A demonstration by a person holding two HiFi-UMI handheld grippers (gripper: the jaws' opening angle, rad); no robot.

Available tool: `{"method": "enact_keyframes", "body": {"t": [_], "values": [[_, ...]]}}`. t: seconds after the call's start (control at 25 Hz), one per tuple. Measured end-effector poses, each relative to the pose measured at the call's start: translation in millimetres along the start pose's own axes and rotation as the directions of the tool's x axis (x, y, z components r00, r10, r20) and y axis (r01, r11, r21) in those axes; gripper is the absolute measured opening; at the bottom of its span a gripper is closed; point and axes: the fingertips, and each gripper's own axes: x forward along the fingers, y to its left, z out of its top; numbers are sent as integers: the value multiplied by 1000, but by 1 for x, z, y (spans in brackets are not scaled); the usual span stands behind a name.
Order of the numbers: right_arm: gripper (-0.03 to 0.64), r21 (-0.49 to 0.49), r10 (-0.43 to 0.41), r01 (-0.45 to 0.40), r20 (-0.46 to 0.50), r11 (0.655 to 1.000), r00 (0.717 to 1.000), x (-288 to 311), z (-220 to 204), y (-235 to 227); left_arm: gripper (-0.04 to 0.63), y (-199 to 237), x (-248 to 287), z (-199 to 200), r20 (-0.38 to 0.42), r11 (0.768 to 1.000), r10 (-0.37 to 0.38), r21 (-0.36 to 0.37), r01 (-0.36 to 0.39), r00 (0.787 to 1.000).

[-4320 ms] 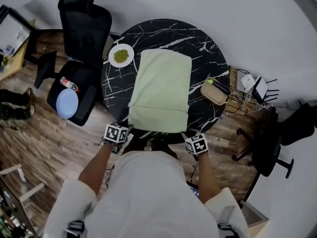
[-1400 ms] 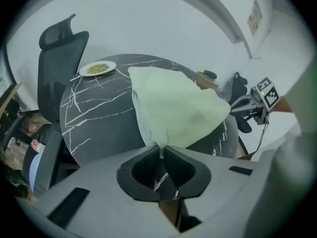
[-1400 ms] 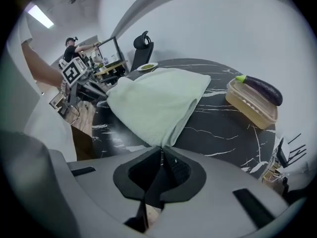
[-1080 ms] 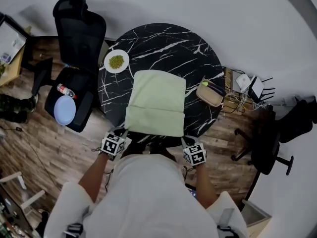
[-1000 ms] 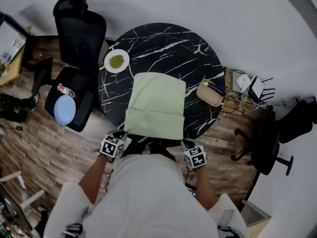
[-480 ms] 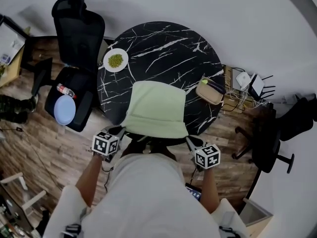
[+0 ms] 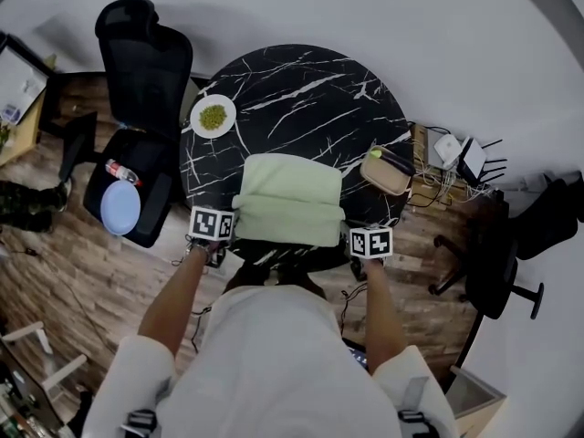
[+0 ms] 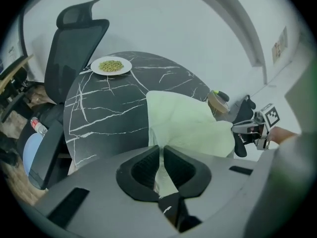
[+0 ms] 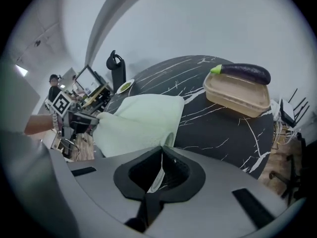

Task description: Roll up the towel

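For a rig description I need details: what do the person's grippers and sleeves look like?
The left gripper and right gripper have grey bodies with black, curved jaws, ribbed on the inside. Each carries a white cube with black square markers. The person wears a white top; its sleeves end near the elbows.

tabletop (image 7: 301, 94) bare beyond towel (image 7: 287, 199), plate (image 7: 213, 116) (left), tray (image 7: 388, 173)

Your pale green towel (image 7: 287, 199) lies on the near half of the black marbled worktop (image 7: 301, 89), its far part flat, its near edge doubled over itself in a soft, thick fold, with one near corner pinched in your left tool (image 8: 161, 151) and the other in your right tool (image 9: 161, 151)
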Motion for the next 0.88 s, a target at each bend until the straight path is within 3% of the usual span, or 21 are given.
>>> {"method": "enact_keyframes", "body": {"t": [0.16, 0.32, 0.4, 0.48, 0.72, 0.88], "values": [[4, 18, -27, 27, 6, 999, 1000, 3, 1, -8, 43, 3, 2, 3, 5, 1000, -5, 2, 5, 1000], [47, 20, -38, 37, 83, 999, 996, -19, -2, -11, 114, 2, -21, 4, 97, 998, -57, -36, 61, 994], [57, -17, -14, 16, 92, 1000, 996, -29, -17, -5, 137, 4, -34, -7, 137, 994, -79, -59, 88, 987], [72, -109, 9, -4, 51, 994, 999, -31, -40, 5, 153, 5, -40, -28, 128, 994, -90, -47, 97, 988], [112, -376, 8, -39, -83, 926, 997, -7, -78, 29, 165, -9, -18, -71, -9, 985, -71, 159, 71, 997], [112, -427, -56, 3, -112, 904, 992, 5, -80, 27, 154, -10, 1, -76, -60, 964, -9, 264, 24, 998]]}}
